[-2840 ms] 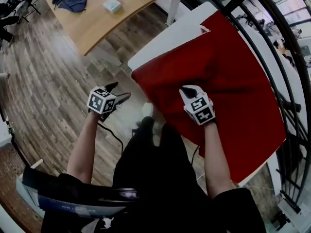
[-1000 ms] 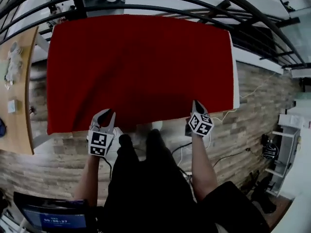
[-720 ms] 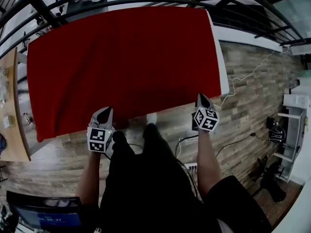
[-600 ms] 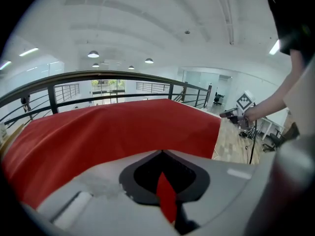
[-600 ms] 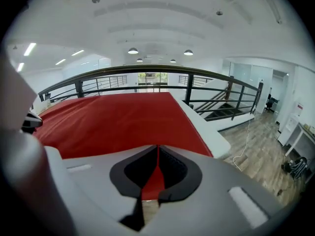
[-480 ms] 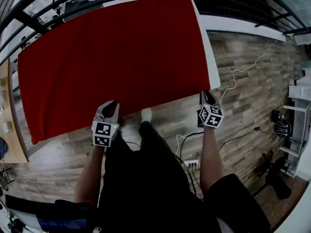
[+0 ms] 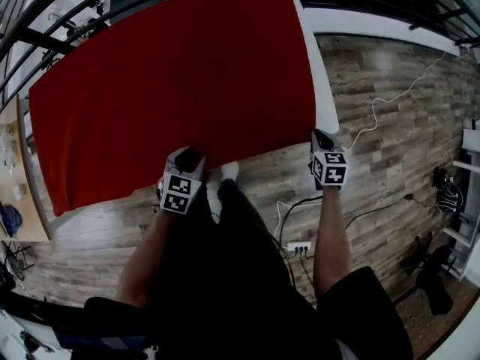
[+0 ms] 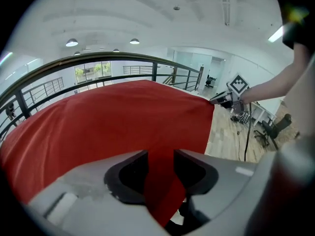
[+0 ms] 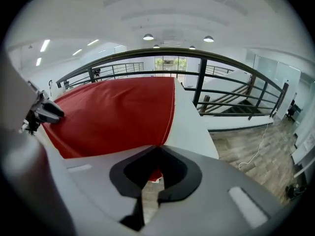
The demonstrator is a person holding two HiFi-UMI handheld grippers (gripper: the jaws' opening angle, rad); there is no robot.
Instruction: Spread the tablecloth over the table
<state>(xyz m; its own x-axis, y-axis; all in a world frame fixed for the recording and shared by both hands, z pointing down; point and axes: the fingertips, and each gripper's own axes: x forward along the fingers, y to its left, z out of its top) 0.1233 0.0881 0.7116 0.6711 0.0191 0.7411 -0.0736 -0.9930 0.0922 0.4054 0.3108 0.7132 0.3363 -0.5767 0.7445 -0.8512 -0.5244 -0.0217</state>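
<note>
Tablecloth: we see the red tablecloth [image 7: 172,88] flat over the table [image 7: 324,103], with a white strip bare on the right.
Left gripper [image 7: 189,158]: jaws just opening, with the near hem between them, seemingly loose.
Right gripper [image 7: 322,136]: jaws just closing, clenched on the near right corner.
Change: both hands have slid right along the near edge.
Meaning: we judge a rightward tug remains.

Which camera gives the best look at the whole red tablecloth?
The head view: it looks down on the whole red tablecloth spread over the white table. The left gripper view shows only a fold up close with cloth beyond; the right gripper view shows it at a low slant beside the table's bare strip.
</note>
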